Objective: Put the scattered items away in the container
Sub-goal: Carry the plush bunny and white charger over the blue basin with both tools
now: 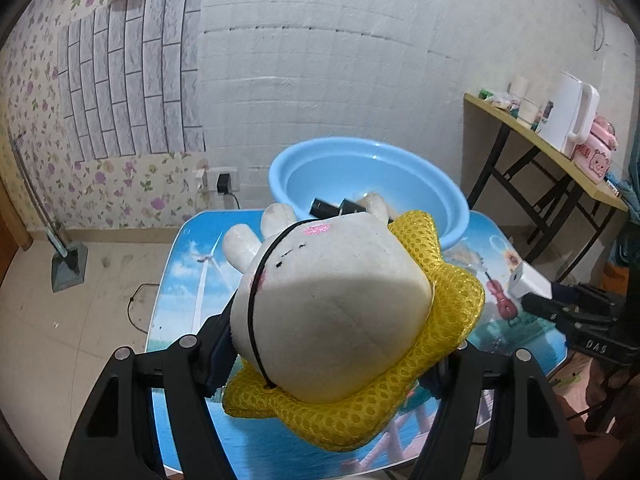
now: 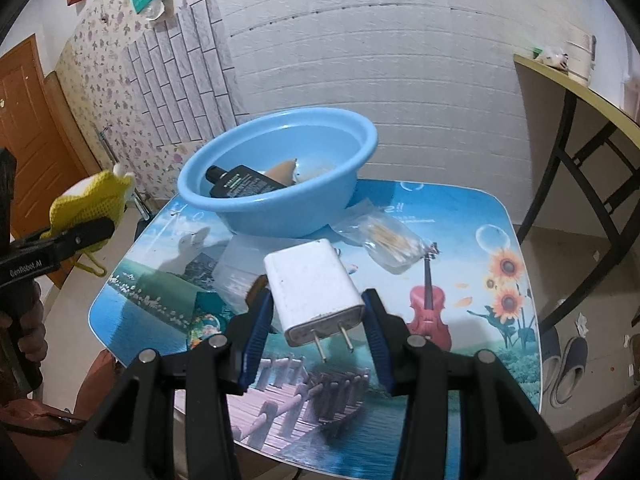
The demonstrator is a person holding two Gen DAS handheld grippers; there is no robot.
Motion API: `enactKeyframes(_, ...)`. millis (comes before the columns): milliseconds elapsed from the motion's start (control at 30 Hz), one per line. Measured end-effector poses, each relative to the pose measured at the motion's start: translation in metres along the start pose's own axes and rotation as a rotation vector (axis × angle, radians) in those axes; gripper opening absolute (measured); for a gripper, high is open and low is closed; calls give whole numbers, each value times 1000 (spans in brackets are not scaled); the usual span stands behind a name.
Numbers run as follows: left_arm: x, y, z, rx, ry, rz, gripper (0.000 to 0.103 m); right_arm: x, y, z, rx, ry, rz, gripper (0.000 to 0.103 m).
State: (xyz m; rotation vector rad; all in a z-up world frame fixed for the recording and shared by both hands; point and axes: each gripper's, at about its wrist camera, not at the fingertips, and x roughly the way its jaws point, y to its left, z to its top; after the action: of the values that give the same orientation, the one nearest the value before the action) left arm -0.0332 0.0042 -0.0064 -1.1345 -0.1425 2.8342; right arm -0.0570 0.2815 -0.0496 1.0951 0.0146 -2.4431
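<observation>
White brick-pattern wall panels and a strip of floral wallpaper back a low table (image 2: 460,216) whose top is printed with a lake, a wooden pier, a violin and sunflowers. At the far left of the right wrist view, a person's hand (image 2: 24,332) grips the handle of the left gripper (image 1: 332,356), which pinches a white plush rabbit (image 1: 332,300) wearing a yellow mesh collar; in the left wrist view the toy fills the space between the two black fingers, both pressing on its sides, and it hangs above the near part of the table with its ears pointing toward the basin. Further right, at the table's far edge, stands the blue basin (image 2: 352,184), already holding a dark bottle (image 2: 244,186) lying on its side and a tan object too hidden to name. In front of the basin lie a clear plastic box (image 2: 236,268) and, to its right, a clear packet of thin sticks (image 2: 390,242), both on the tabletop. Nearest the right camera, the right gripper (image 2: 318,320) clamps a white charger plug (image 2: 312,288) between its blue pads, prongs pointing back toward the camera, held clear above the table. At the right edge a wooden side table (image 1: 560,160) on black legs carries a white jug (image 1: 568,114) and small clutter.
</observation>
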Motion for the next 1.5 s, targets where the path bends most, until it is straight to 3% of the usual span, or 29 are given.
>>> enactKeyframes(467,-8,-8,26,-3,-51,-30,72,2,11,26,-15,-31,49,44)
enactKeyframes(1200,70,-16,63,37,24,-52,72,57,12,84,-71,-11,76,44)
enactKeyframes(1500,98,-15,75,52,46,-71,72,89,10,97,-79,19,79,39)
